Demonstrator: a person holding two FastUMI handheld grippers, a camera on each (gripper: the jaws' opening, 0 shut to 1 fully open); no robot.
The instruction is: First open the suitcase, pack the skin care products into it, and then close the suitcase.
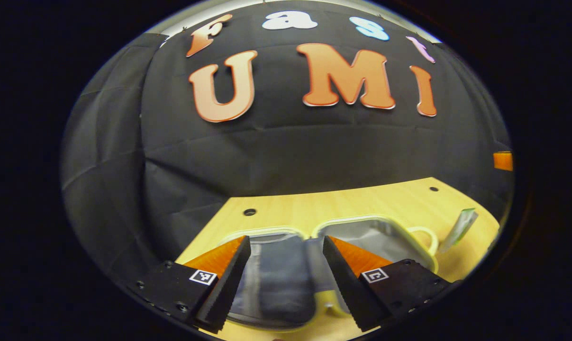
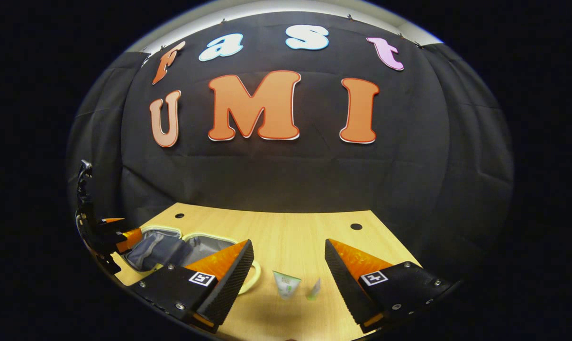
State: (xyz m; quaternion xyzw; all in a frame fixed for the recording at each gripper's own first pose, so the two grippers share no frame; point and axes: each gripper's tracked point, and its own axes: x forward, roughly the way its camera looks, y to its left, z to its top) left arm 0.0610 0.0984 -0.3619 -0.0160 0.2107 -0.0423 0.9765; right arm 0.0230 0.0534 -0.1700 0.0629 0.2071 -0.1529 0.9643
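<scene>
A small pale-yellow suitcase [image 1: 361,226] lies open on the wooden table [image 1: 314,203], both grey-lined halves facing up. My left gripper [image 1: 286,248] hovers open over the hinge between the halves, nothing between its fingers. A white-and-green skin care tube [image 1: 461,227] lies on the table to the right of the case. In the right gripper view the same tube [image 2: 286,284] stands between my open right gripper [image 2: 289,251] fingers, with a smaller green sachet [image 2: 314,289] beside it. The open suitcase [image 2: 172,248] lies at the left there, the left gripper [image 2: 120,234] above it.
The suitcase's looped handle [image 1: 425,237] points toward the tube. The table has round holes [image 2: 356,226] near its back edge, which meets the black cloth wall. An orange patch [image 1: 503,161] shows at the far right of the left gripper view.
</scene>
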